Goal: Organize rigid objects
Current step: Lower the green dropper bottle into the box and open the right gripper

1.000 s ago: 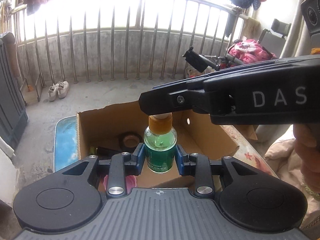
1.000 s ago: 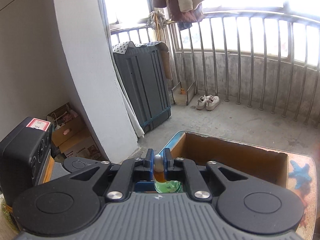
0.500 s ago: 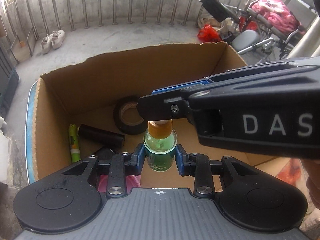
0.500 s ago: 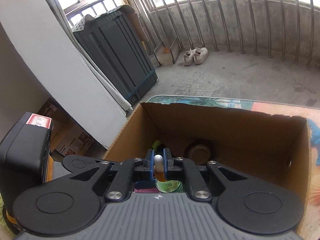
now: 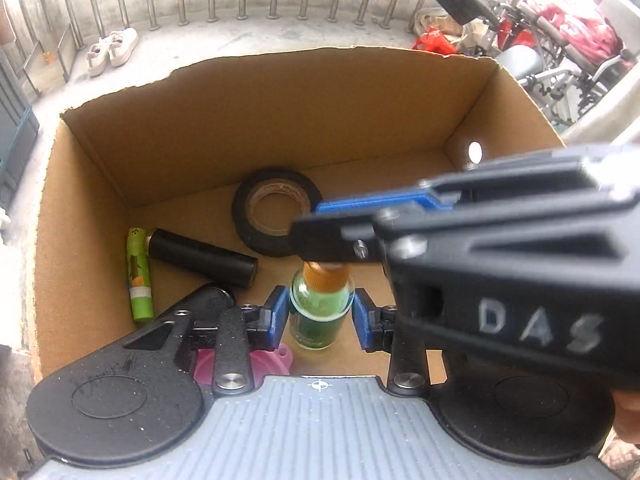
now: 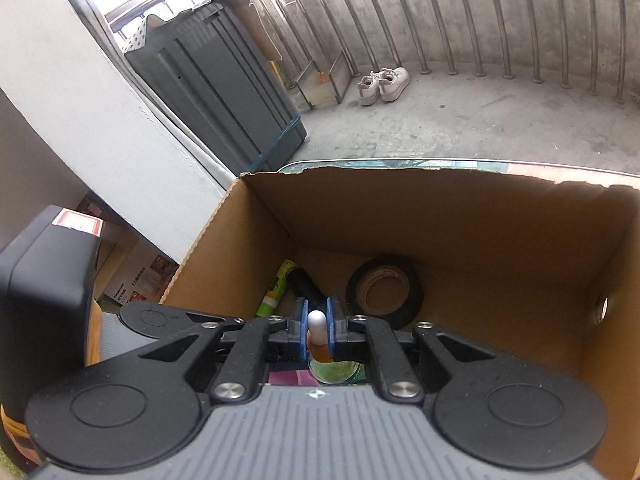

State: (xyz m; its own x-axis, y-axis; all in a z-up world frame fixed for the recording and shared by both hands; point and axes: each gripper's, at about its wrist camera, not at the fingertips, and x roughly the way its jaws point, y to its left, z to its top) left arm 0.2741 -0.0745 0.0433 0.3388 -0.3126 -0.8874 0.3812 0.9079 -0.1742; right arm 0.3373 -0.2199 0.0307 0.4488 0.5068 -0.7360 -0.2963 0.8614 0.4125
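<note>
The letters "DAS" stand in raised grey type on the black body of my right gripper (image 5: 320, 246), seen from the left wrist. In the right wrist view, a cardboard carton (image 6: 134, 284) beside the wall bears a blue brand word that appears to read "Panasonic"; its smaller print is illegible. Labels on the green bottle (image 5: 318, 312) and green tube (image 5: 139, 276) are too blurred to read.

Surfaces inside the box — materials as seen

Cardboard box (image 5: 100, 208): matt brown corrugated paper, torn rough rim. Bottle (image 5: 318, 312): clear glossy glass or plastic, cannot tell which, green tint, amber cap. Tape roll (image 5: 276, 212): matt black, slightly rough. Black tube (image 5: 200, 258): smooth, satin. Left gripper (image 5: 320, 312) — matt black textured plastic, blue plastic pads, bright metal screws.
</note>
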